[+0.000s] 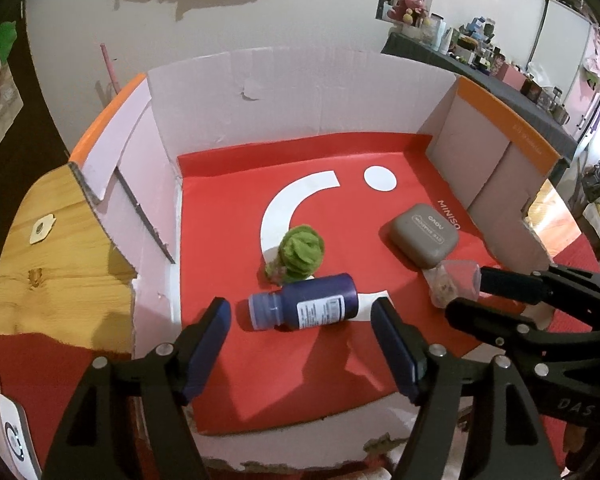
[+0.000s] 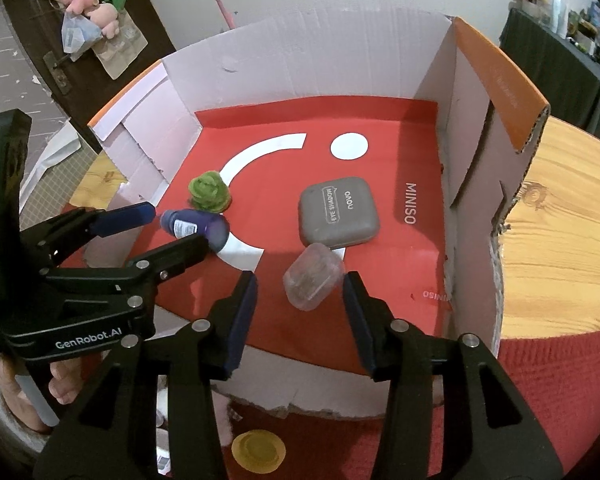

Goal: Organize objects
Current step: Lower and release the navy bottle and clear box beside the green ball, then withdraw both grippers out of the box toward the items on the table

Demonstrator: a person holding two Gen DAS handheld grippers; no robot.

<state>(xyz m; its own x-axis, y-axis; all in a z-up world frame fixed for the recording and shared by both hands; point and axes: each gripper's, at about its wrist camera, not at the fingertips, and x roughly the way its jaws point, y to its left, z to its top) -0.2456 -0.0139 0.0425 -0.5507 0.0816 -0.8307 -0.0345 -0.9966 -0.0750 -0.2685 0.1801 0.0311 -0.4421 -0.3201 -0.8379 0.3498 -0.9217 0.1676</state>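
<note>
A shallow cardboard box (image 2: 476, 64) with orange-edged flaps sits on a wooden tabletop (image 2: 560, 216), and everything else is placed here against its red paper liner (image 2: 284, 184). At the liner's left side, on the white printed arc, lies a fuzzy green tuft (image 2: 209, 191). Just in front of the tuft, touching or nearly touching it, a dark blue bottle (image 1: 306, 300) with a white label lies on its side, cap pointing toward the box's left wall. The left gripper (image 1: 300, 344) hangs over the near part of the liner with its jaws spread wide; the bottle lies just beyond and between the two fingertips, and in the left wrist view neither blue pad presses on it. Right of the bottle, toward the middle of the liner, rests a grey eye-shadow case (image 2: 338, 216) (its lid lettering reads sideways from here). Right in front of the case, apparently touching its near edge, sits a small clear plastic container (image 2: 312, 278) with something brownish inside. The right gripper (image 2: 300, 300) straddles that container with its jaws parted, a visible gap on each side, so the container rests on the liner unpinched. On the red cloth in front of the box lies a yellow lid (image 2: 258, 450).
</note>
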